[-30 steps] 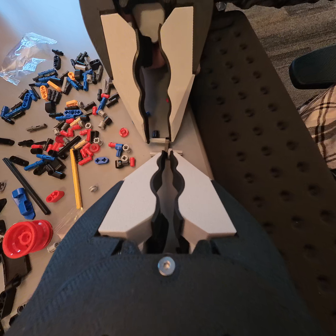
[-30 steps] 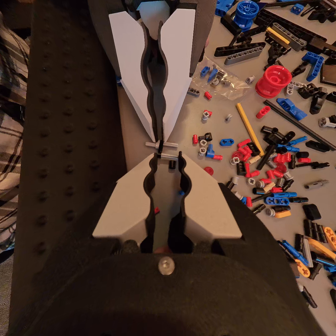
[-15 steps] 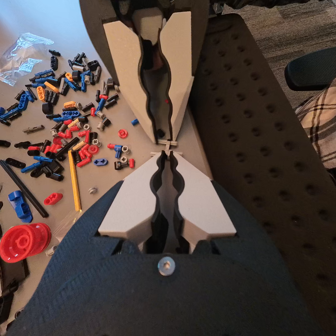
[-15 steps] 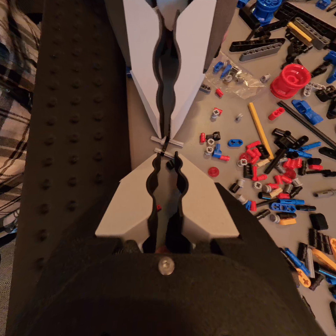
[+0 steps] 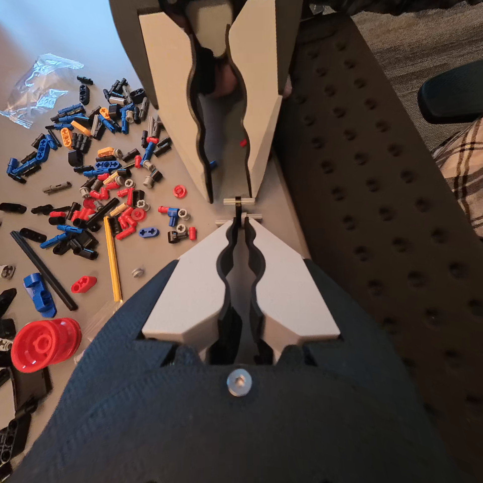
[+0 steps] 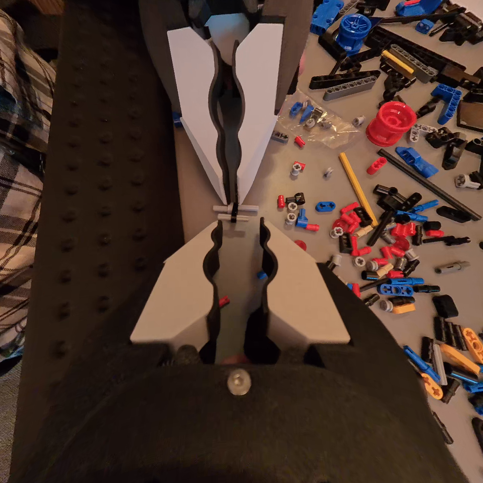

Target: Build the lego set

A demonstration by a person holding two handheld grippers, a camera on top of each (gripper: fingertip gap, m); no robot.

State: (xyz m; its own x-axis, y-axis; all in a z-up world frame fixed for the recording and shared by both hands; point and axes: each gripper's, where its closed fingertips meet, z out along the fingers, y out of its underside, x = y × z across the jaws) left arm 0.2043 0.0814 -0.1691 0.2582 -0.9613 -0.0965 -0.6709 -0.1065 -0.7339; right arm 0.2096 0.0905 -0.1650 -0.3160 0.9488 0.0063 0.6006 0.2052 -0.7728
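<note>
A small assembly (image 5: 238,206), a thin black piece with two short grey axles through it, hangs between the two grippers just above the grey table. My left gripper (image 5: 239,222) is shut on the black piece. In the right wrist view the left gripper (image 6: 232,202) comes in from the top, pinching the assembly (image 6: 234,212). My right gripper (image 6: 240,221) is open, its fingertips on either side just short of the axles, touching nothing. In the left wrist view the right gripper (image 5: 230,197) faces mine from above with its jaws apart.
Several loose red, blue and black pieces (image 5: 104,196) (image 6: 379,235) lie scattered on the table. Among them are a yellow axle (image 5: 113,258), a red wheel (image 5: 44,345) (image 6: 390,122), a blue wheel (image 6: 352,28) and plastic bags (image 5: 39,88) (image 6: 313,120). A black dimpled mat (image 5: 379,209) (image 6: 104,209) borders the table edge. Only a small space, under 4 cm, lies between the two pairs of fingers. The red wheel (image 6: 390,122) is about 15 centimetres from both grippers' fingertips. Seen from the left wrist view (image 5: 46,332) as well.
The right gripper closed in on the far grey axle half a second ago, then opened and drew back slightly. The left gripper kept its hold on the black piece.
</note>
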